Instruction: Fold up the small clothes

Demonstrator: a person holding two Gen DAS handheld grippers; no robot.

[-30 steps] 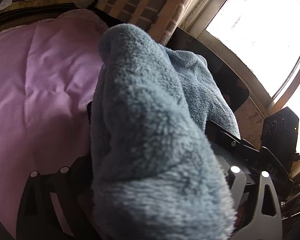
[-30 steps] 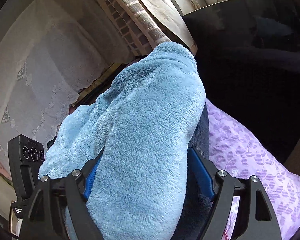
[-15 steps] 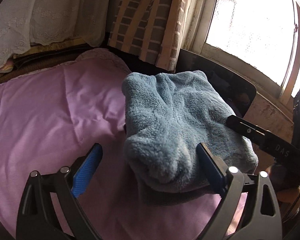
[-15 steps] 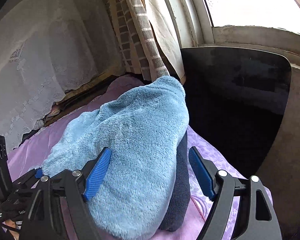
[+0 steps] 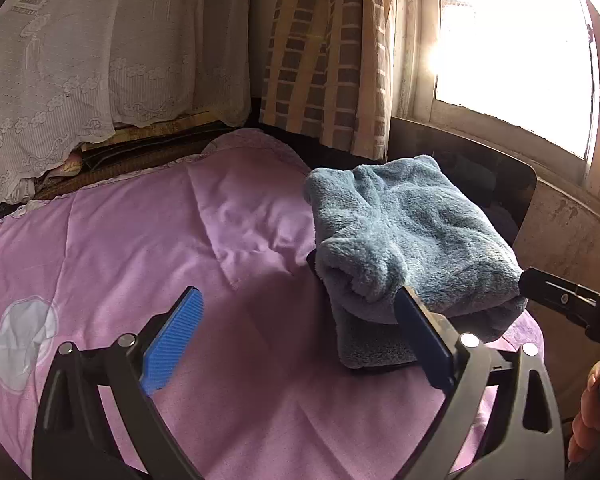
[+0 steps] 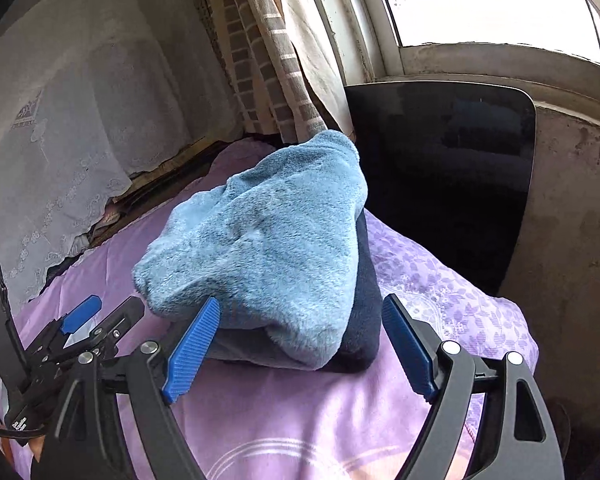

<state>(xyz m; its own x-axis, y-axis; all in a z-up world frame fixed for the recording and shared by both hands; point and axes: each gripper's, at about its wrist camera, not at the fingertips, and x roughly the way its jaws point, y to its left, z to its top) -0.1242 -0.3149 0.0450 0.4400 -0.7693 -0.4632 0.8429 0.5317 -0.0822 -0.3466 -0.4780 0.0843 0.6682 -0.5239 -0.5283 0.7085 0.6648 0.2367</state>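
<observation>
A folded fluffy light-blue garment (image 5: 412,240) lies on top of a darker folded piece (image 5: 372,346) on the pink bedspread (image 5: 180,240), near the bed's far right corner. It also shows in the right wrist view (image 6: 276,244), with the dark piece (image 6: 364,320) under it. My left gripper (image 5: 300,328) is open and empty, just in front of the pile; its right finger (image 5: 420,332) sits against the pile's edge. My right gripper (image 6: 296,344) is open and empty, its fingers on either side of the pile's near end. The left gripper also shows in the right wrist view (image 6: 96,320).
A black glossy panel (image 6: 440,168) stands behind the pile against the window wall. Checked curtains (image 5: 320,48) and a white lace cloth (image 5: 100,60) hang at the back. The bedspread stretches away to the left.
Both grippers opened and let go of the blue garment, then drew back from it. The garment now rests folded on the dark piece on the bed.
</observation>
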